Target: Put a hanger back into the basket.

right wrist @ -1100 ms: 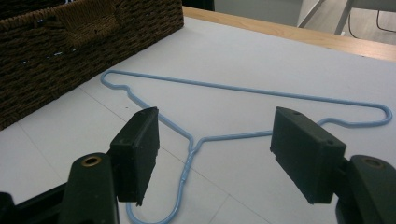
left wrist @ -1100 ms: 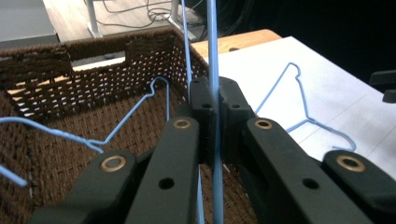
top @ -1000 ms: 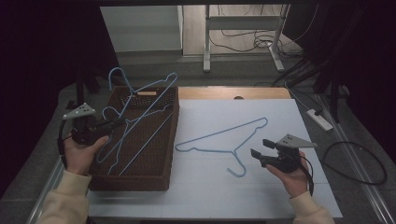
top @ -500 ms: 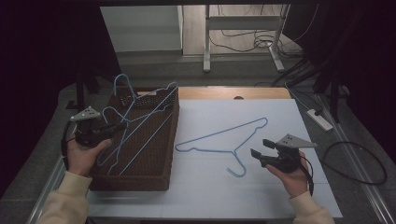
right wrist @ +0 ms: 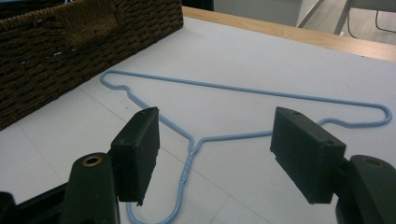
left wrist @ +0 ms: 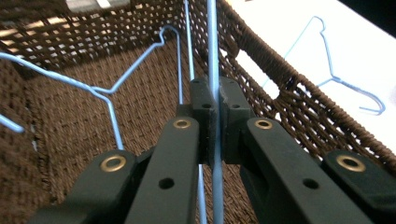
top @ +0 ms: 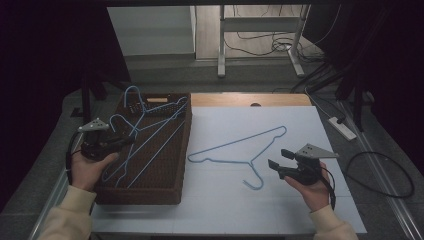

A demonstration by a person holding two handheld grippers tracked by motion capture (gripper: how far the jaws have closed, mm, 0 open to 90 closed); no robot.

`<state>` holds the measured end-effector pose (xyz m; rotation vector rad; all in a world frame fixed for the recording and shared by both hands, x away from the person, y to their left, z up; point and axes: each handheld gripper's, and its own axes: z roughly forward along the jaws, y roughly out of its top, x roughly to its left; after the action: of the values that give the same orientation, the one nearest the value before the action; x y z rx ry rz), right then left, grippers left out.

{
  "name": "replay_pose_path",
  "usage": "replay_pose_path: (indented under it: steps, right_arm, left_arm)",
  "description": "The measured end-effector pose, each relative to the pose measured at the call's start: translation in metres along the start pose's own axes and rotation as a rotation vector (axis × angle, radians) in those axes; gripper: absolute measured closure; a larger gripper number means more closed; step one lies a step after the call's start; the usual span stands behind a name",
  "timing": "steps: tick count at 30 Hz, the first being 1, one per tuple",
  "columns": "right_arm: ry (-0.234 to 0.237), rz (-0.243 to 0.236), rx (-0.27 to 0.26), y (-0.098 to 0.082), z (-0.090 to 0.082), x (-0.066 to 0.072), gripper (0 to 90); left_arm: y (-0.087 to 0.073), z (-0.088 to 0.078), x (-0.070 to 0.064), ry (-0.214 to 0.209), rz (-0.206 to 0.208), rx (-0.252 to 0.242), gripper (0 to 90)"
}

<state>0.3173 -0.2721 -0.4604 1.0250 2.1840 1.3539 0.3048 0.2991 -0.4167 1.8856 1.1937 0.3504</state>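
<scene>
Over basket (top: pixel 150 185), clamped hanger (top: pixel 145 131) points away.

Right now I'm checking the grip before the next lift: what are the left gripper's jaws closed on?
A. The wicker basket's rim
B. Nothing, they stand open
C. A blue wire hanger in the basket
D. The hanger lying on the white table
C: in the left gripper view the left gripper pinches the wire of a blue hanger over the basket.

White-topped table (top: pixel 300 125): brown wicker basket (top: pixel 177 172) at left, blue wire hanger (top: pixel 235 147) flat beside it
</scene>
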Motion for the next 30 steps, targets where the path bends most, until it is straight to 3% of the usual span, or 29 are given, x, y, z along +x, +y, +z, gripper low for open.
replay_pose_path:
  steps: [12,17,19,23,30]
  right_arm:
    - [0.001,0.000,0.001,0.000,0.000,0.000,33.6]
    - [0.001,0.000,-0.001,0.000,0.000,0.000,33.6]
    - [0.001,0.000,-0.001,0.000,0.000,0.000,33.6]
    - [0.001,-0.002,0.001,0.000,0.000,0.000,33.7]
    - [0.002,-0.003,0.003,0.000,0.001,0.001,33.6]
  left_arm:
    - [-0.006,0.027,0.000,0.018,-0.006,0.115,86.1]
    - [-0.008,0.032,0.002,0.032,-0.014,0.137,86.0]
    - [-0.009,0.033,0.003,0.042,-0.029,0.151,86.0]
    - [-0.014,0.039,0.008,0.067,-0.058,0.231,85.8]
    - [-0.018,0.044,0.014,0.097,-0.091,0.278,85.2]
